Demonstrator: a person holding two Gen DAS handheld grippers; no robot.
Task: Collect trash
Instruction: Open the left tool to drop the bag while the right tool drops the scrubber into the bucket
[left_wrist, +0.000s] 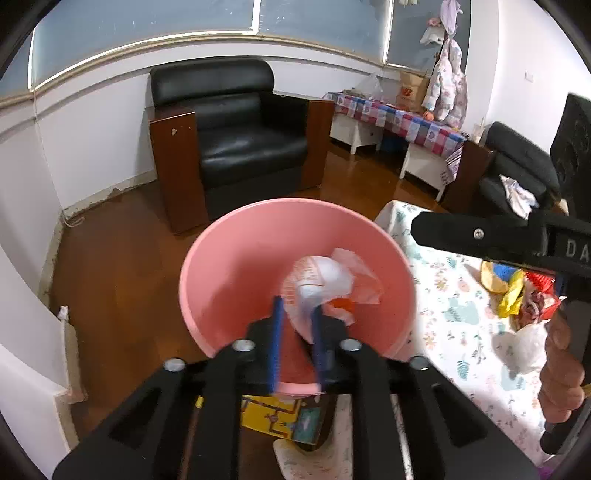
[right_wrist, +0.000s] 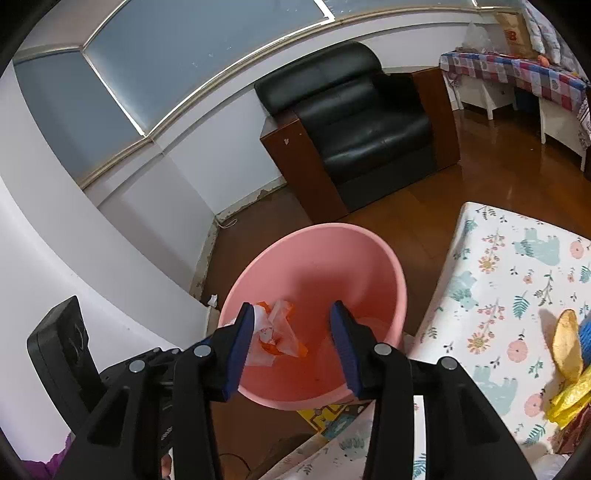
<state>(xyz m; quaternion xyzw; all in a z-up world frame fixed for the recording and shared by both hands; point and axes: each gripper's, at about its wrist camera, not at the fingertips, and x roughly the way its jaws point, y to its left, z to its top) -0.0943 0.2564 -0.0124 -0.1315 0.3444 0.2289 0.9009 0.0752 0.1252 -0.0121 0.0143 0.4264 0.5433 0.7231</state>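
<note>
- Left wrist: left tongs (left_wrist: 297, 325) parted over pink bin (left_wrist: 236, 236), white wrapper (left_wrist: 317, 280) loose between pads, likely dropping in.
- Right wrist: right tongs (right_wrist: 291, 345) wide, empty, above bin; orange-white wrapper (right_wrist: 277, 328) inside. More trash (right_wrist: 569, 369) on tabletop (right_wrist: 491, 295).

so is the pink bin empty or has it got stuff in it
Not empty: the pink bin holds a crumpled white-and-orange wrapper near its bottom, with much pink inner wall still bare.

Pink bin (left_wrist: 236, 254), black armchair (left_wrist: 236, 140), floral white tablecloth (left_wrist: 454, 317), blue-padded claw (right_wrist: 293, 343)
</note>
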